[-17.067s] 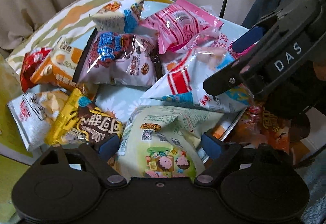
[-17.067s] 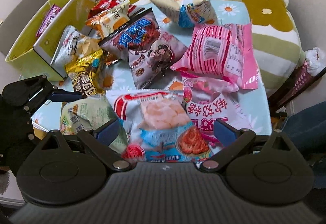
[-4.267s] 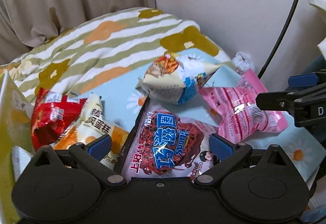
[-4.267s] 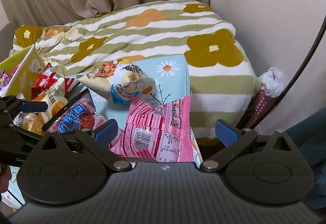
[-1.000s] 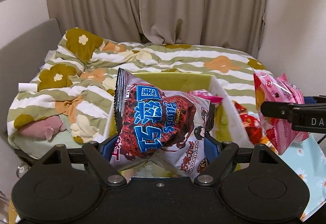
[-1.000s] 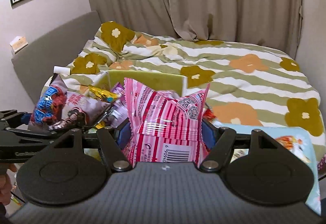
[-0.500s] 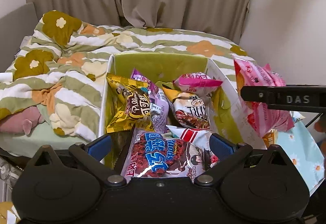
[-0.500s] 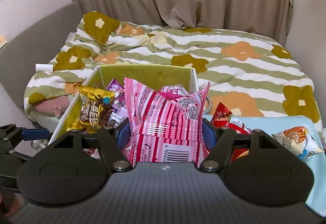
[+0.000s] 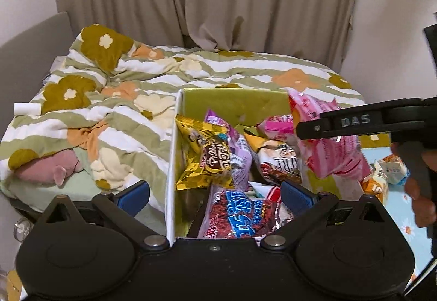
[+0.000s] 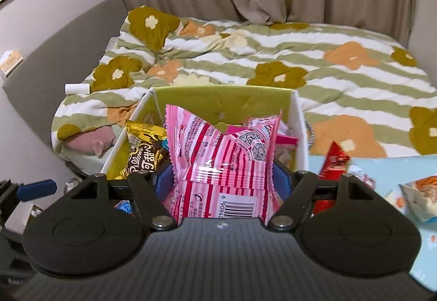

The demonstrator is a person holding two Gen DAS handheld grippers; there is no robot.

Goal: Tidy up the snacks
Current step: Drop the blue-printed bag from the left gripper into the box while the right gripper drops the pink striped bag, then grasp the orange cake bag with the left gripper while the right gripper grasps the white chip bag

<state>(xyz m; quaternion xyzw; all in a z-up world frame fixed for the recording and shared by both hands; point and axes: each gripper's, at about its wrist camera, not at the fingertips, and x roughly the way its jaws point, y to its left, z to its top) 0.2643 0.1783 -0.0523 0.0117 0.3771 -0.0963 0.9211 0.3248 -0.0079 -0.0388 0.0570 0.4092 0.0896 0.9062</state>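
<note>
Green-and-white striped bedding (image 9: 245, 71) spreads behind one yellow-green box (image 10: 224, 101), which holds at least five snack bags. Your right claw (image 10: 222, 178) grips one pink striped bag (image 10: 226, 153) above that box, its jaws having just eased wider. Your left claw (image 9: 215, 194) gapes fully open, holding nothing, over one red-and-blue chocolate bag (image 9: 240, 219) lying inside the box.

Left tongs (image 9: 215, 195) spread wide and empty; right tongs (image 10: 222, 180) just widening around a packet.
</note>
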